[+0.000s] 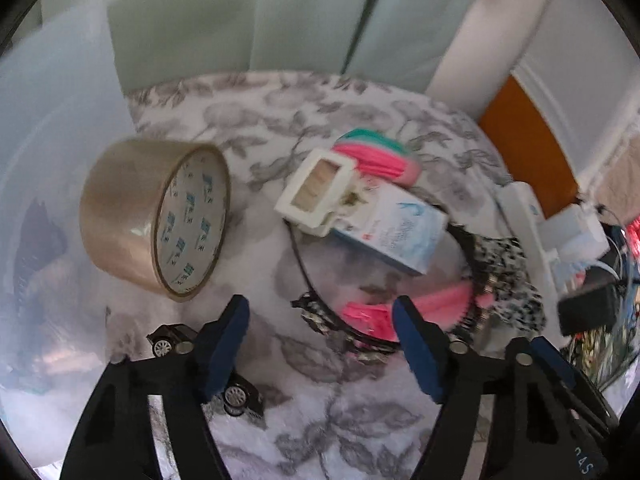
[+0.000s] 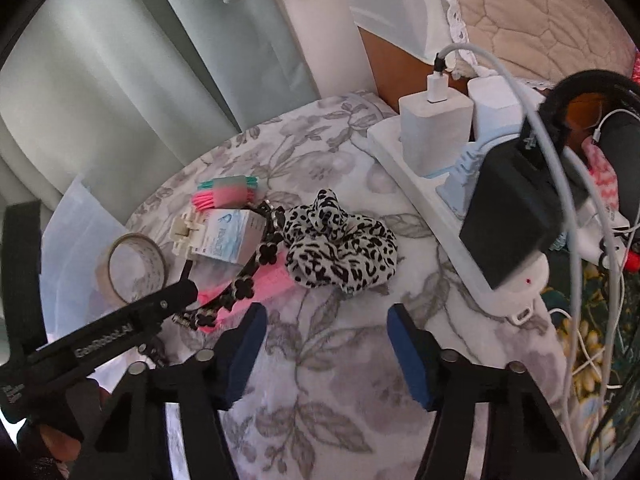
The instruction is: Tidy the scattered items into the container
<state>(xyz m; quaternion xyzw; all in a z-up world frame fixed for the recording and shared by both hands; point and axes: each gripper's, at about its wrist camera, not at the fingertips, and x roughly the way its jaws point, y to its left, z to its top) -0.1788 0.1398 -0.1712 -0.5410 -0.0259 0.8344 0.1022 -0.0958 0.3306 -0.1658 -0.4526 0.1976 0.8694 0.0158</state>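
On a grey floral cloth point(image 2: 328, 360) lie a tape roll point(image 1: 156, 216) standing on edge, a white toothpick box point(image 1: 316, 188), a blue-white carton point(image 1: 400, 232), a pink-and-green bundle point(image 1: 380, 156), a flower-studded headband point(image 2: 256, 268), a pink strip point(image 2: 268, 284) and a leopard-print scrunchie point(image 2: 340, 256). A black toy car point(image 1: 168, 342) is half hidden behind one finger of my left gripper point(image 1: 320, 302). That gripper is open over bare cloth, short of the pink strip. My right gripper point(image 2: 326, 314) is open too, just in front of the scrunchie. A translucent container point(image 2: 76, 224) stands at the left.
A white power strip point(image 2: 432, 216) with chargers, a black adapter point(image 2: 516, 216) and loose cables point(image 2: 576, 320) crowds the right side. Pale curtains point(image 2: 120, 80) hang behind the surface. A quilted bed cover point(image 2: 540, 20) lies at the far right.
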